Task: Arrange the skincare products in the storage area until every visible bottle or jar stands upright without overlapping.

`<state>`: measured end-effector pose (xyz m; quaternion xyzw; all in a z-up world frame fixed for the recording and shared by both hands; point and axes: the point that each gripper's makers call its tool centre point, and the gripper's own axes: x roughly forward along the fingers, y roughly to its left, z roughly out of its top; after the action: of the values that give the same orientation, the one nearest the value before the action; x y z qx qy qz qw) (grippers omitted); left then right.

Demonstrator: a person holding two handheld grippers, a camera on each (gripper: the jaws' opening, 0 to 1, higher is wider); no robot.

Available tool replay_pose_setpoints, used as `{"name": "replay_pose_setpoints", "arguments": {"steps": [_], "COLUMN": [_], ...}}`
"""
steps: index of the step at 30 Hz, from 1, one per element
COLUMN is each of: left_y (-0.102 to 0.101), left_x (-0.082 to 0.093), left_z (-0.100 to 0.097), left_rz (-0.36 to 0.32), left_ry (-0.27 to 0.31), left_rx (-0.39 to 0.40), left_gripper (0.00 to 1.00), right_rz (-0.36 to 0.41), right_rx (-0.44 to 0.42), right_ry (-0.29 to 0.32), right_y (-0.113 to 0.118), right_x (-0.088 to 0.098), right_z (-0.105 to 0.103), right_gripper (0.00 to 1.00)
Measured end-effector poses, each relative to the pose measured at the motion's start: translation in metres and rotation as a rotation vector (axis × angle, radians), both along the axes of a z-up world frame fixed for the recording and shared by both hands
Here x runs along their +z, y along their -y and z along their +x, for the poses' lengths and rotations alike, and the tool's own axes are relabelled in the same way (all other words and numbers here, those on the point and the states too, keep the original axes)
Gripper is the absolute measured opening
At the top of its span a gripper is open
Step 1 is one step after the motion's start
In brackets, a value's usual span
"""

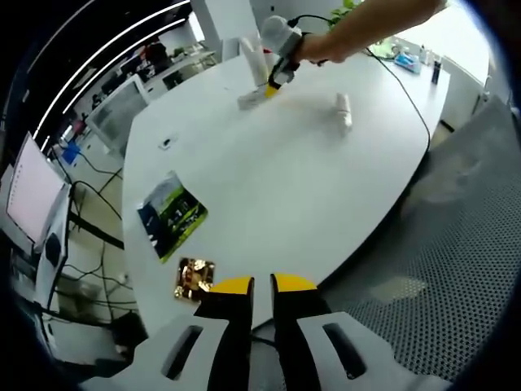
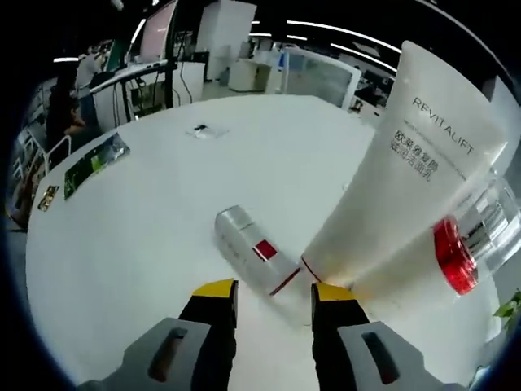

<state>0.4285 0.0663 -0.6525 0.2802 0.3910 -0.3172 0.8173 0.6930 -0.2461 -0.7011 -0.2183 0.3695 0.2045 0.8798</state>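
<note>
Two items lie flat on the bench (image 2: 146,236): a silver bottle (image 2: 248,248) beside the upright white tube (image 2: 399,195). Right tongs (image 2: 275,300) hover spread before the bottle, seemingly to stand it up. Left tongs (image 1: 252,287) sit nearly closed, empty, far from the tube.

The left gripper (image 1: 253,285) is low at the near edge of its own view, its two yellow-tipped jaws close together with only a thin gap. The right gripper (image 2: 274,292) has its jaws spread apart. In the left gripper view a bare forearm (image 1: 366,28) reaches in from the upper right
</note>
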Motion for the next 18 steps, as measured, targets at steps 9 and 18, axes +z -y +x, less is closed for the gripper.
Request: {"name": "replay_pose_setpoints", "arguments": {"steps": [9,18], "left_y": [-0.001,0.001], "left_x": [0.0,0.0], "left_z": [0.0,0.0], "left_rz": [0.001,0.002], "left_ry": [0.0,-0.002], "left_rx": [0.003,-0.005], "left_gripper": [0.06,0.05], "right_rz": [0.012,0.103], "right_rx": [0.061,0.008], "right_ry": [-0.093,-0.143], "right_y": [-0.014,-0.021], "right_x": [-0.003,-0.011], "right_z": [-0.023,-0.016], "right_gripper": [0.17,0.28]}}
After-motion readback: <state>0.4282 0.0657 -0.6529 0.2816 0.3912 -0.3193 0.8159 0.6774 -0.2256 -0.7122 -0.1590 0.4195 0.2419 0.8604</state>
